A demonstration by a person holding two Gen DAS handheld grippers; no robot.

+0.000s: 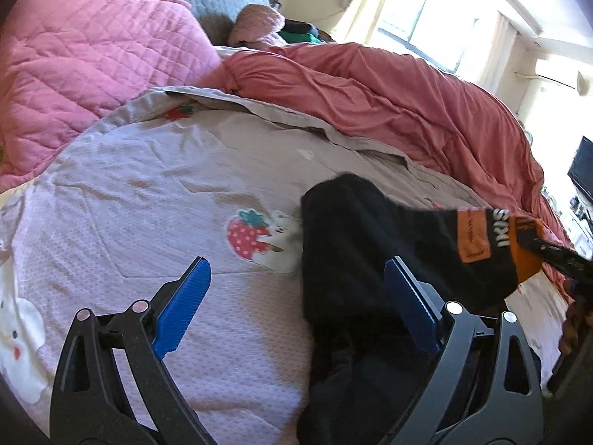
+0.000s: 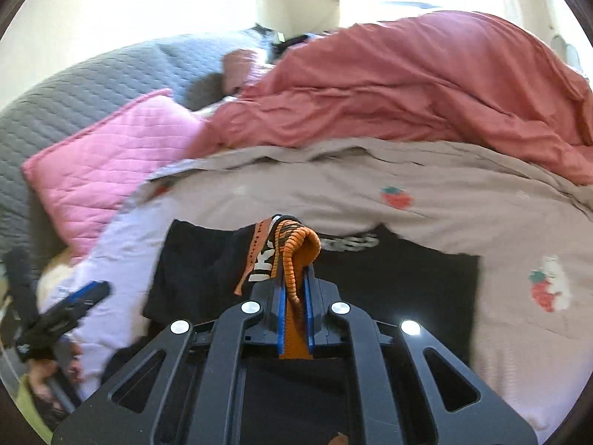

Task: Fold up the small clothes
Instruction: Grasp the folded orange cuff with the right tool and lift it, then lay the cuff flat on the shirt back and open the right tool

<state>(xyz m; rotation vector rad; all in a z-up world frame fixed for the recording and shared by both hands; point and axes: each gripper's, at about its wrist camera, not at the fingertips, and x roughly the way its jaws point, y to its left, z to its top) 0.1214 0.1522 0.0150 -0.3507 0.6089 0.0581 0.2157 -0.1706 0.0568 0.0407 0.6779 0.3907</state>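
Note:
A small black garment (image 1: 355,259) with an orange waistband (image 1: 478,233) lies on the strawberry-print bedspread (image 1: 148,193). My left gripper (image 1: 296,296) is open and empty, low over the bedspread at the garment's left edge, its right finger (image 1: 407,304) over the black cloth. My right gripper (image 2: 294,259) is shut on the orange waistband (image 2: 296,248) and holds it up above the rest of the black garment (image 2: 407,278), which lies flat below. The right gripper also shows at the right edge of the left wrist view (image 1: 548,252).
A pink quilted pillow (image 1: 85,59) lies at the back left. A rumpled red duvet (image 1: 389,92) runs along the far side. A grey quilted headboard (image 2: 74,89) stands behind. A window (image 1: 418,18) and a dark screen (image 1: 582,167) are at the right.

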